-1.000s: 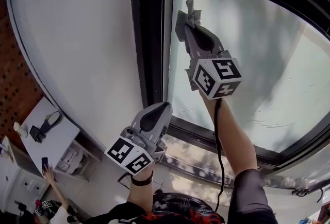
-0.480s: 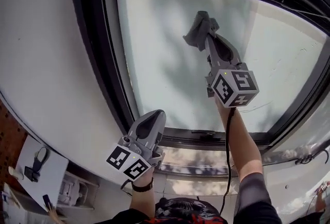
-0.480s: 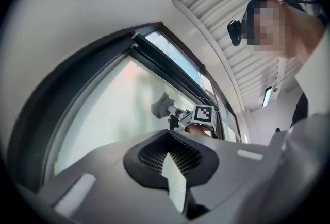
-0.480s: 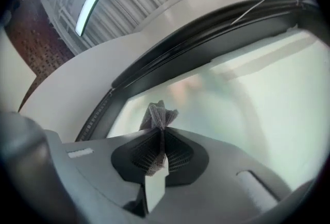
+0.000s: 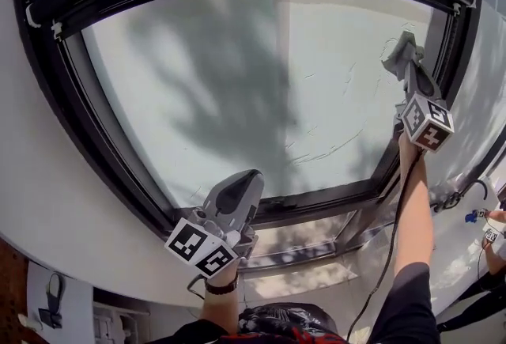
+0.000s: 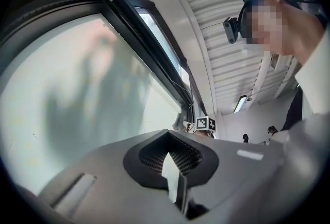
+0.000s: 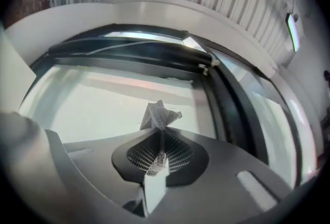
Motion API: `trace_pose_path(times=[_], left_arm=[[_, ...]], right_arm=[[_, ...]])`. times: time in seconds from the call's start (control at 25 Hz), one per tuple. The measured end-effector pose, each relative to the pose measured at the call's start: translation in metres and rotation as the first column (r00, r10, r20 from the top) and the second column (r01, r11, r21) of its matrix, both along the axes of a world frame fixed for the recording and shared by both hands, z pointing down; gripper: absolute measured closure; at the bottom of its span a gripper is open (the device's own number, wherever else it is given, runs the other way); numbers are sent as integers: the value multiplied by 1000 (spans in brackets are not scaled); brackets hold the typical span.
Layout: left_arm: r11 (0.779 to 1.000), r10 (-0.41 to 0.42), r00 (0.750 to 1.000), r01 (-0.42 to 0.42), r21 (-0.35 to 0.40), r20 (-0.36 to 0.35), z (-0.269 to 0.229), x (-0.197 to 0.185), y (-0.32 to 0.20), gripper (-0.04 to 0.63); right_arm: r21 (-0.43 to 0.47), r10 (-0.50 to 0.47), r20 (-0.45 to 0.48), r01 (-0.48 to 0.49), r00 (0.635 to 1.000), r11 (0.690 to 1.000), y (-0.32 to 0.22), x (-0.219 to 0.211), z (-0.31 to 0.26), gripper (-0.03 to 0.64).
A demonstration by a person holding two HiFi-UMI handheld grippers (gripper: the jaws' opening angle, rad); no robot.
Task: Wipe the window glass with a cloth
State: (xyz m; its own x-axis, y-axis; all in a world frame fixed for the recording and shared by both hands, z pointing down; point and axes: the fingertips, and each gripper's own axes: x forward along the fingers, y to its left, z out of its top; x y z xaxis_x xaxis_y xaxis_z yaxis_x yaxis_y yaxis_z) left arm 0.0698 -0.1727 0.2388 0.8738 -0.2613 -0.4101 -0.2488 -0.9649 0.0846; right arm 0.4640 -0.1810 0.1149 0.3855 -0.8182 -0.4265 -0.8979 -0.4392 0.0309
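Observation:
The window glass (image 5: 261, 89) fills the middle of the head view inside a black frame (image 5: 95, 145). My right gripper (image 5: 402, 58) is at the glass's right side, shut on a grey cloth (image 5: 398, 48) that lies against the pane by the right frame post. In the right gripper view the cloth (image 7: 160, 115) sticks out past the closed jaws of that gripper (image 7: 159, 135). My left gripper (image 5: 243, 188) hangs low at the bottom frame rail, shut and empty; its own view shows its closed jaws (image 6: 172, 158) beside the glass (image 6: 77, 99).
A white wall (image 5: 47, 208) surrounds the window. Below the bottom rail lies a sunlit sill (image 5: 300, 255). A second pane (image 5: 482, 97) continues right of the frame post. Another person's hand (image 5: 494, 228) shows at the right edge, and a shelf (image 5: 51, 307) at bottom left.
My right gripper has swept the cloth across the glass from its left side to the right frame post. The view has turned right with it. The left gripper stays by the bottom rail.

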Motion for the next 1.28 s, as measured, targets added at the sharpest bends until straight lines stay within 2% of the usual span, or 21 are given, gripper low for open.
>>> trace_pose_path(times=[0.12, 0.2, 0.28, 0.36, 0.4, 0.48, 0.6, 0.68, 0.72, 0.76, 0.8, 0.84, 0.88, 0.92, 0.96, 1.0, 1.08, 1.12, 1.2, 1.24, 1.28], left_arm=[[1000, 4, 1000, -4, 3, 5, 1, 8, 3, 603], [1000, -5, 1000, 5, 1, 11, 2, 9, 3, 603], [1000, -23, 1000, 23, 0, 16, 3, 6, 2, 603], [999, -53, 998, 53, 1, 19, 4, -3, 0, 603], [997, -72, 997, 72, 1, 21, 5, -9, -1, 601], [994, -106, 994, 106, 0, 22, 7, -23, -3, 603], [987, -163, 986, 163, 4, 27, 11, -55, -7, 601], [980, -188, 981, 184, 69, 44, 13, -79, -1, 601], [981, -158, 985, 149, 128, 68, 14, -88, 8, 600], [979, -91, 990, 69, 193, 104, 18, -95, 24, 586], [967, 8, 989, -45, 249, 148, 25, -103, 45, 489], [941, 124, 971, -180, 287, 202, 37, -115, 71, 355], [900, 243, 932, -321, 297, 270, 55, -131, 99, 255], [843, 360, 864, -462, 274, 351, 79, -151, 126, 213], [766, 467, 766, -600, 231, 442, 105, -172, 153, 203], [662, 554, 642, -726, 188, 530, 130, -192, 179, 177], [417, 643, 387, -901, 123, 660, 158, -220, 220, 147], [307, 673, 285, -947, 92, 683, 159, -227, 232, 146], [121, 764, 116, -992, 35, 634, 143, -231, 252, 120], [40, 799, 39, -999, 12, 600, 136, -231, 264, 100], [-19, 816, -19, -1000, -6, 578, 130, -227, 275, 89]], right_arm=[[-7, 162, 75, -162, 984, 987, 33, 40, 2, 591], [40, 164, 49, -166, 985, 985, 37, 31, -2, 591], [55, 90, -27, -88, 996, 995, 15, -2, -1, 591], [27, -60, -96, 63, 994, 998, -23, -62, 5, 591], [8, -152, -116, 154, 982, 988, -42, -98, 10, 591], [-26, -319, -140, 318, 937, 948, -74, -168, 21, 591], [-63, -499, -167, 495, 850, 866, -109, -271, 33, 591], [-77, -603, -171, 600, 779, 796, -130, -334, 36, 591], [-80, -648, -167, 645, 743, 760, -139, -361, 36, 591], [-83, -689, -160, 686, 707, 723, -144, -385, 35, 591], [-85, -728, -154, 725, 669, 684, -147, -408, 33, 591], [-87, -765, -149, 762, 627, 642, -148, -429, 31, 591], [-90, -796, -147, 794, 587, 601, -147, -449, 28, 591], [-94, -821, -148, 818, 552, 567, -144, -465, 26, 591], [-99, -838, -151, 835, 524, 541, -142, -477, 24, 591], [-104, -850, -154, 847, 504, 521, -139, -486, 23, 591], [-116, -861, -155, 856, 485, 504, -134, -491, 23, 591], [-122, -858, -157, 853, 489, 508, -131, -488, 24, 591], [-126, -841, -158, 834, 517, 537, -125, -476, 23, 591], [-126, -832, -155, 825, 533, 552, -121, -469, 24, 591], [-125, -823, -152, 815, 547, 565, -116, -462, 24, 591]])
